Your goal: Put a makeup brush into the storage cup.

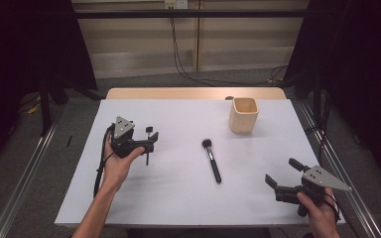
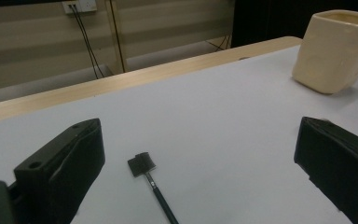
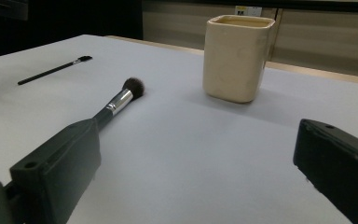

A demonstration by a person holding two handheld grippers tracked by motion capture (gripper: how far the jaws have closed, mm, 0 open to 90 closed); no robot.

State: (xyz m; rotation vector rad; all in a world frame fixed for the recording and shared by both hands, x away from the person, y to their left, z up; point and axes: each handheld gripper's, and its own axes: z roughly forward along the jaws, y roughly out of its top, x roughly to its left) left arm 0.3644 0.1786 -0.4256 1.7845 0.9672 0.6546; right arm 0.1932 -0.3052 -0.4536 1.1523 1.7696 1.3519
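L gripper jaws wide, empty, over the thin flat brush at table left. R gripper wide open too, near right. Round brush lies mid-table; cream cup far right.

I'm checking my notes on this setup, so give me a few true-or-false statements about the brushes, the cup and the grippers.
1. The round brush lies on the table. True.
2. The cup lies on its side. False: it stands upright.
3. The left gripper grips the thin brush. False: its jaws are open, with the brush lying on the table between them.
4. The right gripper is open and empty. True.
5. The round brush is in the cup. False: it lies apart from it.
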